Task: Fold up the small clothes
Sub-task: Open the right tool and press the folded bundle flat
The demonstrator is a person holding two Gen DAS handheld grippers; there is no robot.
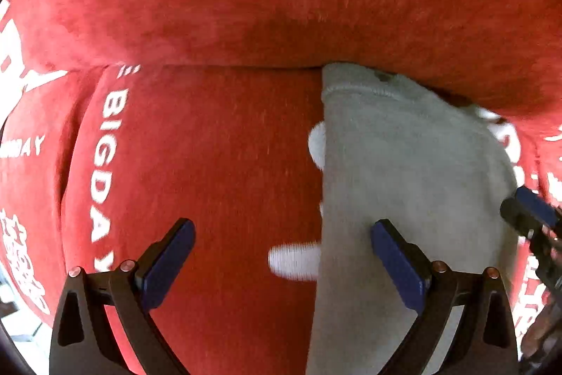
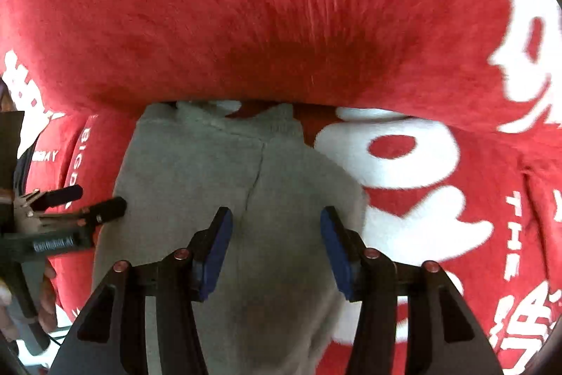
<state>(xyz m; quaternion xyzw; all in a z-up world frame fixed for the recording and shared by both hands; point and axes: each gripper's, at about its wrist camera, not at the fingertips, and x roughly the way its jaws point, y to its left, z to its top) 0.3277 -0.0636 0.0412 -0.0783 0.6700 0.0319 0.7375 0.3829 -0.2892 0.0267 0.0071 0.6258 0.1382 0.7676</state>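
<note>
A small grey garment (image 2: 217, 171) lies flat on the red plush seat, its ribbed hem against the back cushion and a seam running down its middle. My right gripper (image 2: 276, 211) hovers just above it, open, with nothing pressed between the pads. In the left wrist view the same grey garment (image 1: 404, 164) fills the right half. My left gripper (image 1: 283, 224) stands wide open over its left edge, one finger over the cloth and the other over bare red fabric, holding nothing. Each gripper shows in the other's view: left gripper (image 2: 100, 197), right gripper (image 1: 527, 209).
The red plush cover (image 1: 210, 146) bears white lettering (image 2: 404, 164) and runs up into a thick back cushion (image 2: 281, 23) right behind the garment. A person's hand (image 2: 45, 301) holds the left gripper's handle at the lower left.
</note>
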